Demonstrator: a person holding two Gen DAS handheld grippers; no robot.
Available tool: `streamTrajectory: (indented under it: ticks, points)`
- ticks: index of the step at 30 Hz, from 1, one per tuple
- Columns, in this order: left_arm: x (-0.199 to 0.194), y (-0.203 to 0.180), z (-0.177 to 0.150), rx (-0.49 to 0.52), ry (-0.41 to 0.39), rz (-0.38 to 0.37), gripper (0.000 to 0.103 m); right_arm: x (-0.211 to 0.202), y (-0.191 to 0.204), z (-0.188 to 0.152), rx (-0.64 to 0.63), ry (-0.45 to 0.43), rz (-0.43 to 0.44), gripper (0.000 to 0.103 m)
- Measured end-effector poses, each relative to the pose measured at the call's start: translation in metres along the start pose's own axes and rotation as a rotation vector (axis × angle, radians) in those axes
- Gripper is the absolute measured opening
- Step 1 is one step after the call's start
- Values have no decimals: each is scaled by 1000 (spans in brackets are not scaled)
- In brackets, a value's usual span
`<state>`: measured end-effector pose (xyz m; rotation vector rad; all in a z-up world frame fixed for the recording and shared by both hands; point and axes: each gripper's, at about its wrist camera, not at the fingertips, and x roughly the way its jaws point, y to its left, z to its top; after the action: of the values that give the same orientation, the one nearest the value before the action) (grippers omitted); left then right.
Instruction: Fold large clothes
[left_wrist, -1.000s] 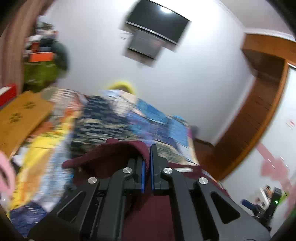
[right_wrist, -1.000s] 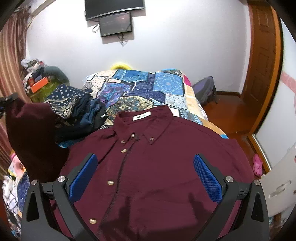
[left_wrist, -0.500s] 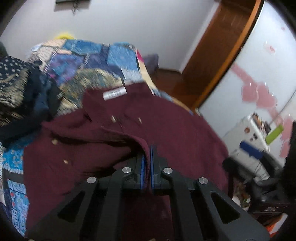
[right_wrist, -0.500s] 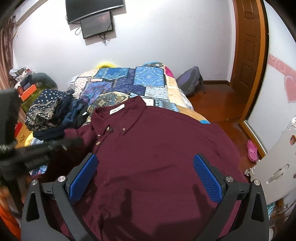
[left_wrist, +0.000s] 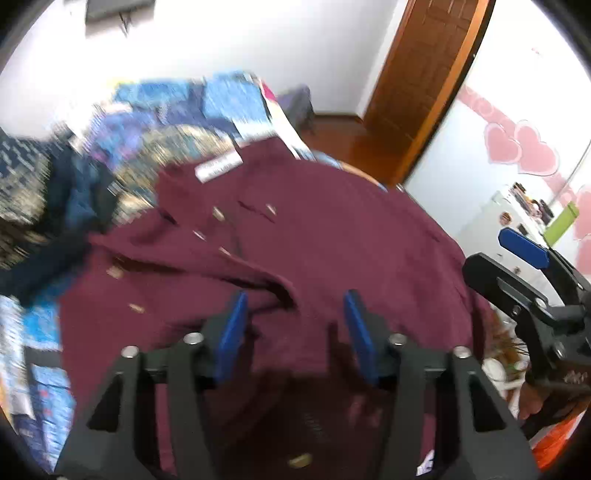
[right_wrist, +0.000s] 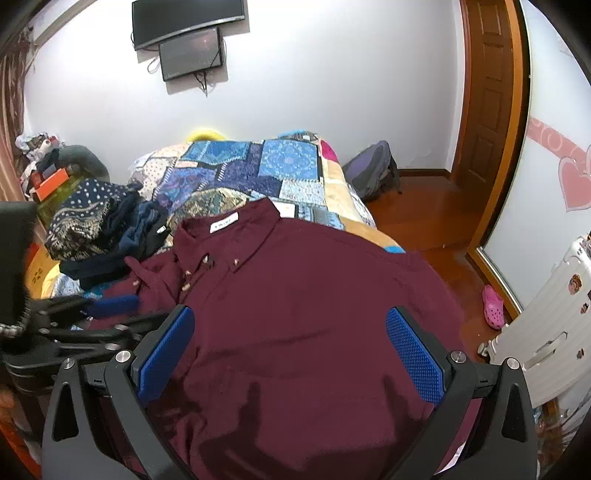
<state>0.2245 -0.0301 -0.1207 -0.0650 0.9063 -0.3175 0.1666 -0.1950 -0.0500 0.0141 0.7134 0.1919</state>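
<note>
Over the maroon shirt (left_wrist: 332, 236), left tool (left_wrist: 295, 325) newly released, sleeve dropped.

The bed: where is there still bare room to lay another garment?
The patchwork quilt is bare toward the wall, beyond the maroon shirt collar. The near half is covered by the shirt. On the left a pile of dark clothes crowds the edge, right beside the shirt's folded sleeve and the left gripper, which has just been opening.

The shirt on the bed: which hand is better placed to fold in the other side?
Probably the right: its tool is open over the flat side of the shirt. The left tool just opened.
</note>
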Motion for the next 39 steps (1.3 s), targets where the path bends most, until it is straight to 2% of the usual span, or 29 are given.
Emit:
streamTrajectory:
  ticks: [5,10,12,16,22,30,36,38,39]
  points:
    - [-52,29,5,-7,-120,99,64,-6,14,12,-33,-34,11,103]
    - [-95,76,5,-57,-212,214,79,-5,43,22,-111,-53,66,103]
    - [-108,96,3,-74,-231,277,82,-1,59,25,-154,-51,95,103]
    - [-125,134,-6,-108,-231,369,82,15,96,34,-260,-22,168,103]
    - [-133,185,-23,-178,-213,439,82,63,145,42,-408,93,253,103]
    - [-125,228,-46,-268,-179,438,82,146,195,52,-479,339,286,99]
    - [-114,242,-52,-293,-158,429,82,198,221,45,-540,483,258,84]
    - [-111,244,-52,-292,-156,425,82,211,225,39,-551,526,250,77]
    - [-111,244,-52,-291,-155,424,82,216,227,38,-561,544,249,69]
